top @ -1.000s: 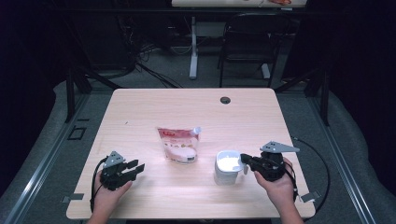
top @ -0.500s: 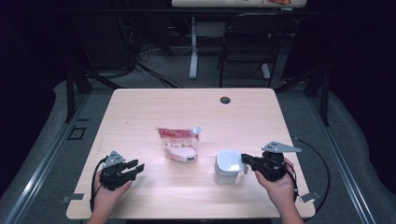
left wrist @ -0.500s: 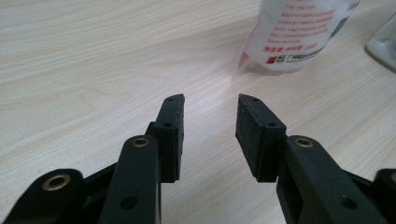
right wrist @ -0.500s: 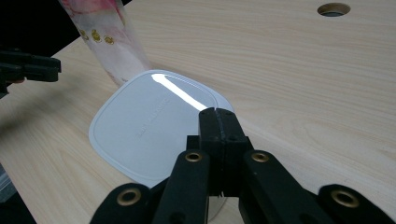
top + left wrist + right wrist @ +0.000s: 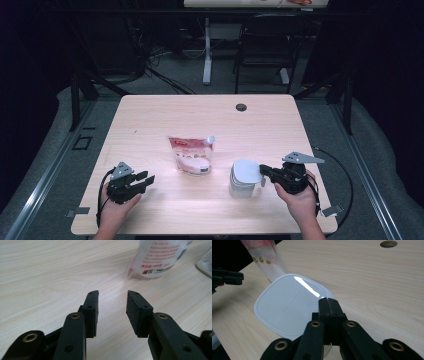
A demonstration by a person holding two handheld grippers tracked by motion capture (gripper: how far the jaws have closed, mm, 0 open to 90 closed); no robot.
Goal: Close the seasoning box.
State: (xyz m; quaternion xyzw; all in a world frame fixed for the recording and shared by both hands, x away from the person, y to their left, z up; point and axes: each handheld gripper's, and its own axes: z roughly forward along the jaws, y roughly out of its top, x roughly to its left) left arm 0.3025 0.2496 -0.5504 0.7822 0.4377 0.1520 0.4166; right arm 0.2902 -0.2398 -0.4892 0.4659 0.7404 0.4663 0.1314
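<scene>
On the pale wooden worktop (image 5: 150,120) a white container (image 5: 242,181) stands at about five o'clock from the centre, its white lid (image 5: 247,171) on top. The right gripper (image 5: 265,174) reaches in from three o'clock of the container, and its fingers are pressed together at the lid's edge. In the right gripper view the two black fingers (image 5: 329,307) meet flat against each other over the near rim of the lid (image 5: 287,303), which is a rounded square with a bright glare stripe across it; whether a thin lip of the lid is pinched between them I cannot tell. A pouch (image 5: 191,155) with red and pink print and a small spout at its upper right corner lies near the middle of the worktop, at about ten o'clock from the container and just beside it without touching. The left gripper (image 5: 145,181) sits near the worktop's edge at seven o'clock, well apart from the pouch, held in the person's left hand (image 5: 116,210). In the left gripper view its fingers (image 5: 91,307) stand apart with nothing between them but bare wood, and the pouch's (image 5: 160,257) lower edge with red lettering lies ahead at one o'clock. A round dark cable hole (image 5: 241,107) sits toward twelve o'clock, near the far edge.
</scene>
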